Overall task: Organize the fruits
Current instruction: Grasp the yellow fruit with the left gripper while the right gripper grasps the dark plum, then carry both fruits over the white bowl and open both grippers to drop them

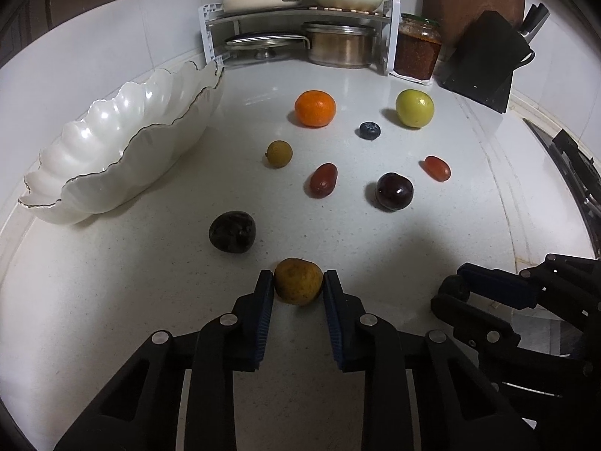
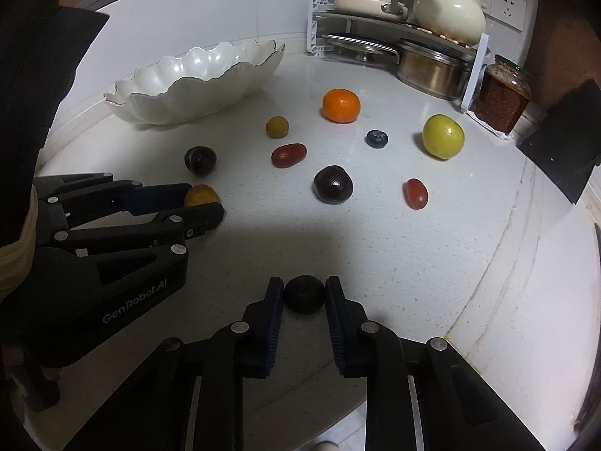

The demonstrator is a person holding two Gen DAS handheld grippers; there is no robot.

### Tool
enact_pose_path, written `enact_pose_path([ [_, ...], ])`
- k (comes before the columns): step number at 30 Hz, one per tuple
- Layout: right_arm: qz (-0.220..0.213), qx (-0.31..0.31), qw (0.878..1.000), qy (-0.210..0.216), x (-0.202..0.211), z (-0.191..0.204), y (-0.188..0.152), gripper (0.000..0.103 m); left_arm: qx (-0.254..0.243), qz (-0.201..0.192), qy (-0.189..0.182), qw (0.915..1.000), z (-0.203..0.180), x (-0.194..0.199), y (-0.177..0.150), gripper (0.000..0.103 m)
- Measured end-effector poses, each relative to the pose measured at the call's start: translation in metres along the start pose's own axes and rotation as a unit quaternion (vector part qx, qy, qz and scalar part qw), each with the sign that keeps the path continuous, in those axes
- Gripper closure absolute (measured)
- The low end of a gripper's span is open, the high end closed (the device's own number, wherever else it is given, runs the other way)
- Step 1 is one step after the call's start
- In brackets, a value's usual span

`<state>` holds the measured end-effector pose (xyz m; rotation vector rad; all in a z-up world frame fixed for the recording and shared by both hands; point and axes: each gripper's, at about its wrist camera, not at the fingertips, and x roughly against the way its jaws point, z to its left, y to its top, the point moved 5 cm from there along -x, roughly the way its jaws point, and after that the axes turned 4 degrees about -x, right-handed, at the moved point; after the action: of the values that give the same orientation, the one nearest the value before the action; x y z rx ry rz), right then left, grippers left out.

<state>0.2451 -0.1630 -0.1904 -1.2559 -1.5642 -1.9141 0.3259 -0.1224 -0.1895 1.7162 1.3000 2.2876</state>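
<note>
My left gripper (image 1: 298, 277) is shut on a yellow-brown round fruit (image 1: 298, 282) that rests on the white counter, its pads pressing both sides. My right gripper (image 2: 304, 289) is shut on a small dark fruit (image 2: 304, 294), also down on the counter. In the right wrist view the left gripper (image 2: 204, 200) lies low at the left. Loose on the counter are an orange mandarin (image 1: 314, 108), a green-yellow fruit (image 1: 414, 108), a blueberry (image 1: 369, 130), a small brown fruit (image 1: 280, 153), two red grapes (image 1: 323, 180), a dark plum (image 1: 394, 191) and another dark fruit (image 1: 232, 232). The white scalloped bowl (image 1: 112, 165) is empty.
At the back corner a rack (image 1: 300, 15) holds pots and a cream kettle. A jar of red paste (image 1: 417, 50) and a black knife block (image 1: 484, 60) stand to its right. A stove edge (image 1: 578, 173) runs along the right. A dark sleeve (image 2: 22, 112) fills the left of the right wrist view.
</note>
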Motion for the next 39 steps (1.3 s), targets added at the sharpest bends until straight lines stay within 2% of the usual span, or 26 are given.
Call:
enact_pose_path([
  [11,-0.024,-0.003,1.0,0.0,0.013,-0.002,0.01,0.079,0.009,-0.02,0.018,0.9996,0.003,0.025,0.006,0.076],
  [21,-0.051,0.002,0.998,0.031,0.03,-0.002,0.035,0.079,0.046,-0.04,0.048,0.9969,0.013,0.056,0.015,0.076],
  [25,-0.069,0.017,0.996,0.046,0.039,-0.002,0.049,0.079,0.056,-0.058,0.076,0.9939,0.016,0.07,0.023,0.076],
  [39,-0.121,0.058,0.986,0.103,0.069,0.004,0.094,0.079,0.119,-0.1,0.133,0.9788,0.027,0.116,0.042,0.076],
])
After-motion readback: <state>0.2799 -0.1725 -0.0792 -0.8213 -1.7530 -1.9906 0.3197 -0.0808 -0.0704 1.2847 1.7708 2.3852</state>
